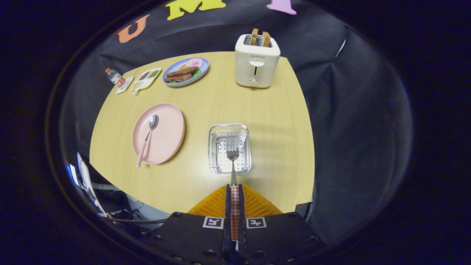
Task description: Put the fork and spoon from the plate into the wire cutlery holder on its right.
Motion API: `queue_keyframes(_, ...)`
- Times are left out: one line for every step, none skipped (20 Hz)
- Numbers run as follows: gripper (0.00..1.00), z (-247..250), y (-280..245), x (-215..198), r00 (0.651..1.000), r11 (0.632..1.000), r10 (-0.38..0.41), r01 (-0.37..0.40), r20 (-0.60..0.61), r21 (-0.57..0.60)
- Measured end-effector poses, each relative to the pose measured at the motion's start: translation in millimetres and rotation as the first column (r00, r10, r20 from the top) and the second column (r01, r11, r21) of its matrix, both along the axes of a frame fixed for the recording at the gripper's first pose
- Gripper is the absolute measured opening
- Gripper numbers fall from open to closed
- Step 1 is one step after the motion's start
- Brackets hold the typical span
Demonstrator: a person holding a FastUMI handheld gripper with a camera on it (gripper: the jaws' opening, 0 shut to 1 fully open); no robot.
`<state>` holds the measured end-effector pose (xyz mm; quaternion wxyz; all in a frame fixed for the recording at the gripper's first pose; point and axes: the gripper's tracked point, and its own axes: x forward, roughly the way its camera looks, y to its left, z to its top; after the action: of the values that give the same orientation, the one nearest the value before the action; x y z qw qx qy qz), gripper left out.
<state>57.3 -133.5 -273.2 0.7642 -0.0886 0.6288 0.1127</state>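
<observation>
My gripper (234, 189) is shut on the fork (233, 154), pinching its red-checked handle between both fingers. The fork sticks straight ahead, its tines hanging over the wire cutlery holder (217, 147), which sits on the wooden table just beyond my fingers. Left of the holder lies the pink plate (167, 134). On it rests the spoon (148, 137), bowl pointing away, its checked handle reaching past the plate's near rim.
A white toaster (257, 60) with two slices of toast stands beyond the holder. At the table's far left are a blue plate of food (186, 71), a small divided tray (146, 79) and a bottle (114, 76). The table's near edge runs just under my fingers.
</observation>
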Motion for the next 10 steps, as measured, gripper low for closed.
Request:
queue_keyframes(0.07, -3, 0, 4, 1.000, 1.000, 0.003, -0.003, -0.020, -0.006)
queue_keyframes(0.07, -5, -1, 5, 0.999, 1.000, 0.016, -0.016, -0.044, -0.013)
queue_keyframes(0.07, -7, 0, 7, 0.998, 1.000, 0.020, -0.021, -0.064, -0.016)
queue_keyframes(0.07, -10, 1, 6, 0.996, 1.000, 0.023, -0.025, -0.091, -0.016)
queue_keyframes(0.07, -11, 2, 5, 0.992, 0.999, 0.026, -0.029, -0.122, -0.021)
queue_keyframes(0.07, -12, 3, 3, 0.988, 0.999, 0.027, -0.030, -0.153, -0.019)
queue_keyframes(0.07, -12, 3, 4, 0.984, 1.000, 0.021, -0.025, -0.177, -0.019)
queue_keyframes(0.07, -13, 4, 4, 0.982, 1.000, 0.020, -0.024, -0.190, -0.018)
queue_keyframes(0.07, -13, 5, 7, 0.979, 0.999, 0.017, -0.022, -0.203, -0.024)
queue_keyframes(0.07, -15, 4, 11, 0.978, 0.999, 0.006, -0.014, -0.206, -0.034)
